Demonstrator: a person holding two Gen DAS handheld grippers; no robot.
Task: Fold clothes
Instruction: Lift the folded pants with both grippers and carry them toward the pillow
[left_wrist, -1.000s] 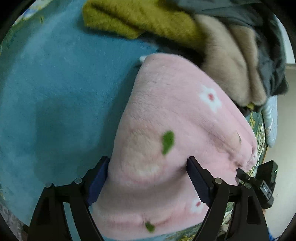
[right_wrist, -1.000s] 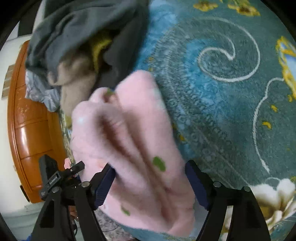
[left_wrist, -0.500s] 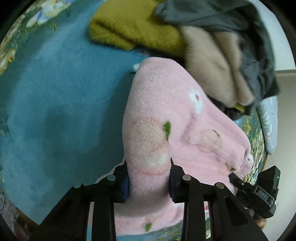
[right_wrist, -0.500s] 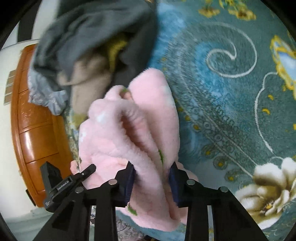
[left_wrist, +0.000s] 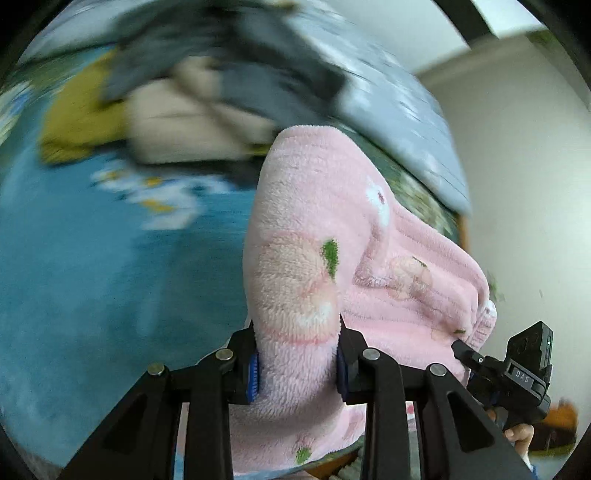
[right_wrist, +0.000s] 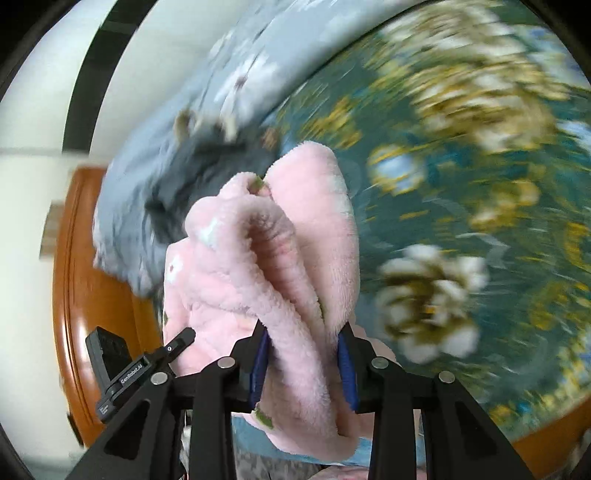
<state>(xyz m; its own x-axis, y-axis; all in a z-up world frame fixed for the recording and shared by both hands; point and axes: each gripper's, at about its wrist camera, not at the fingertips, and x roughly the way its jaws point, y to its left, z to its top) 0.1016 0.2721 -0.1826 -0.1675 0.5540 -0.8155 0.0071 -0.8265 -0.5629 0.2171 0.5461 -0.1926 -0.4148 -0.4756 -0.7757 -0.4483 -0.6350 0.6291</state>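
Observation:
A fluffy pink fleece garment (left_wrist: 332, 229) with white flowers and green leaves is held by both grippers, lifted above the teal floral bedspread (left_wrist: 92, 266). My left gripper (left_wrist: 297, 363) is shut on a thick fold of it. My right gripper (right_wrist: 303, 363) is shut on a bunched fold of the same garment (right_wrist: 269, 258). The right gripper also shows at the lower right of the left wrist view (left_wrist: 517, 373), against the garment's far edge. The left gripper shows at the lower left of the right wrist view (right_wrist: 140, 369).
A pile of clothes lies behind: a mustard piece (left_wrist: 77, 125), a beige piece (left_wrist: 177, 129) and a grey piece (left_wrist: 229, 51). A light blue pillow (left_wrist: 399, 110) lies at the back. An orange wooden bed frame (right_wrist: 81, 302) is at the left. The background is motion-blurred.
Both grippers closed on the pink garment from wide open a second ago. Since then they have lifted it and tilted up, so the wall and pillow have come into view.

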